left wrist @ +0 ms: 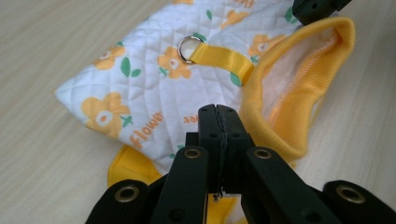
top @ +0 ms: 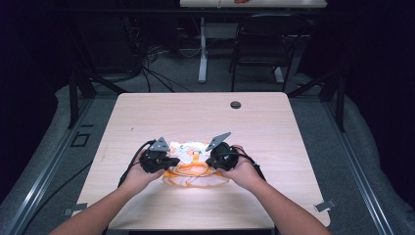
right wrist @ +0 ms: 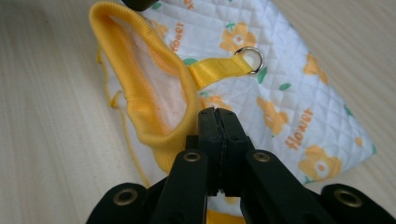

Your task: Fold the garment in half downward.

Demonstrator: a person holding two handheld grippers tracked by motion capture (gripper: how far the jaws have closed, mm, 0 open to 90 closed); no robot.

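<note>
**Both grippers pinch the collar of a small quilted vest; the handling looks barely begun**

Nearest the high camera, the person's two forearms come in from the bottom edge, each hand wrapped around a gripper. The left gripper (top: 169, 161) and the right gripper (top: 209, 161) face each other across a small garment, a pet-sized quilted vest (top: 193, 164), which lies on the near middle of the wooden table (top: 147, 112).

The vest is white with orange flowers and green leaves. A ribbed yellow collar (left wrist: 299, 93) stands open at its near end. A yellow strap (left wrist: 219, 58) runs from the collar onto the back and ends in a metal D-ring (left wrist: 189, 48).

In the left gripper view the jaws are pressed together, their tips at the quilted fabric just beside the collar. In the right gripper view the right gripper (right wrist: 218, 116) is likewise closed, its tips at the collar's ribbed edge (right wrist: 173, 135). Each seems to hold a pinch of cloth, though the fabric between the pads is hidden.

As a judgement: the grasp on both sides of the neck opening is made, and the vest lies flat and unfolded. Whatever spreading, lifting or folding is meant is left to do.

Farther off, a round cable port (top: 235, 105) sits near the table's far edge, with a dark chair (top: 266, 44) beyond.
</note>
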